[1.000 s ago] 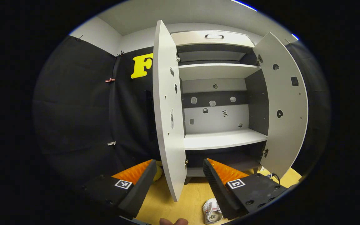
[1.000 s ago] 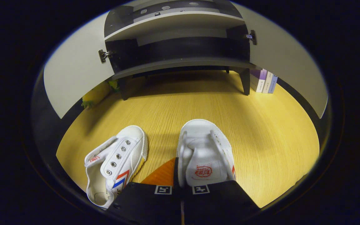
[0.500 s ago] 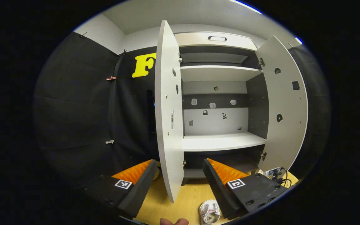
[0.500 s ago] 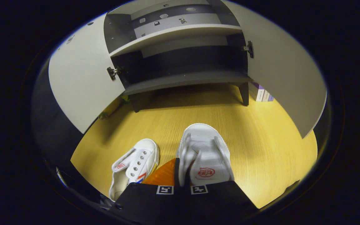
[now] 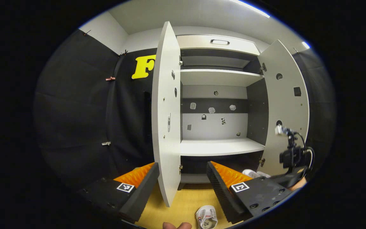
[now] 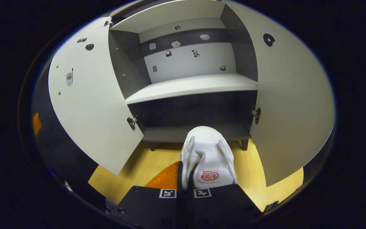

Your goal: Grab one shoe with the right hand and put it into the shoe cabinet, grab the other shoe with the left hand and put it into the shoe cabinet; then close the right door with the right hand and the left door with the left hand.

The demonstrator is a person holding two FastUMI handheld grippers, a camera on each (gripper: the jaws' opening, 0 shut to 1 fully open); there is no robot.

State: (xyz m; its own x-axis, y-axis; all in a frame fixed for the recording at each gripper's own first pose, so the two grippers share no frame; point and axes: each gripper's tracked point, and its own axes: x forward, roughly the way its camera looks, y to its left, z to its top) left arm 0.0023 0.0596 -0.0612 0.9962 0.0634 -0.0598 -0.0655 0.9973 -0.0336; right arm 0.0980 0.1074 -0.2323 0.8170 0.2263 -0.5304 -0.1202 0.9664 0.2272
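In the right gripper view my right gripper [image 6: 185, 183] is shut on the side wall of a white canvas shoe [image 6: 209, 152] with a red tongue logo. The shoe hangs above the floor, toe pointing at the dark bottom compartment [image 6: 195, 116] of the open shoe cabinet. In the left gripper view the same shoe [image 5: 254, 173] and right gripper [image 5: 292, 157] show low at the right, in front of the right door [image 5: 284, 101]. The other white shoe [image 5: 206, 217] lies on the floor below my left gripper [image 5: 181, 179], which is open and holds nothing.
Both cabinet doors stand wide open; the left door [image 5: 167, 127] is edge-on just ahead of my left gripper. A pale middle shelf [image 6: 189, 87] sits above the bottom compartment. The floor [image 6: 129, 167] is yellow wood. A fingertip [image 5: 176, 225] shows at the bottom edge.
My right gripper has lifted the shoe off the floor and carried it up toward the cabinet's bottom compartment, coming into the left gripper view. The left gripper has barely moved.
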